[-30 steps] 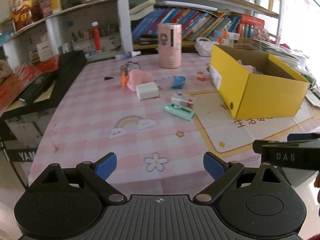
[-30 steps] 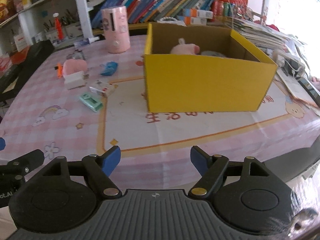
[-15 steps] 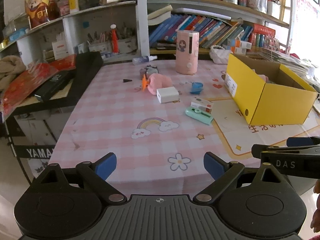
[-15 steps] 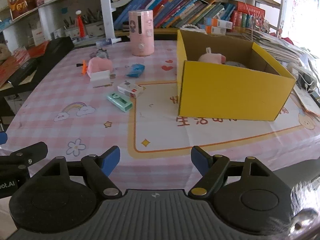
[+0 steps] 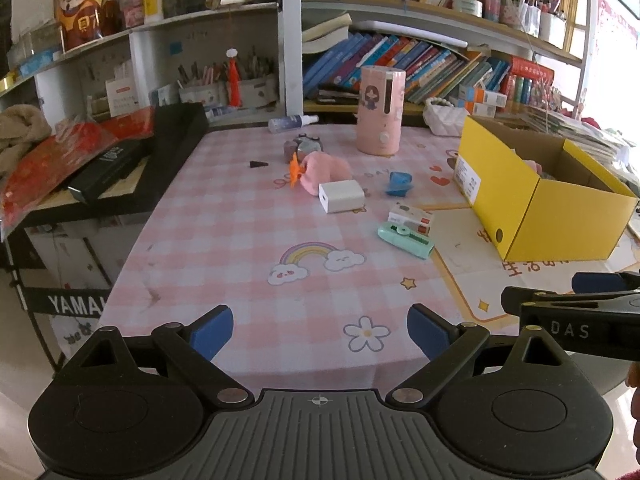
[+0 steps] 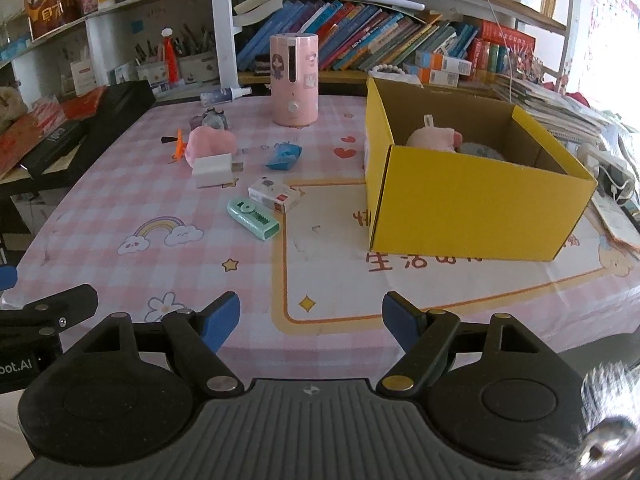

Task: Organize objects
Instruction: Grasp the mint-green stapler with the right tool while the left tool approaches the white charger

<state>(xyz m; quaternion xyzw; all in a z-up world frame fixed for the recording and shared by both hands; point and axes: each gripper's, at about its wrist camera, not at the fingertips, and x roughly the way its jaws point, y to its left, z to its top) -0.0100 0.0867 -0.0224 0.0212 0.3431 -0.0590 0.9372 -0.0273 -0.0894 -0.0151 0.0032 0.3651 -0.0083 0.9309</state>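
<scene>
Grippers left [image 5: 320, 326] and right [image 6: 311, 316] hang at table's [image 5: 224, 240] near edge, jaws wide, empty, likely poised to choose. Mid-table, loose items: green case [image 6: 253, 213], small carton [image 6: 274, 194], white charger [image 6: 213, 169], blue wrapper [image 6: 283, 156]. Farther right, yellow box [image 6: 472, 200] already holds pink plush [image 6: 434, 139]: probable destination.

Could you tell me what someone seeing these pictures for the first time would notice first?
The bright yellow cardboard box on the right side of the pink checked tablecloth stands out most, open-topped with a pink plush toy inside. Left of it lies a scatter of small items, among them a mint-green gadget and a white charger block, with a tall pink cylinder standing behind. Both tools hover open and empty at the near table edge.
</scene>
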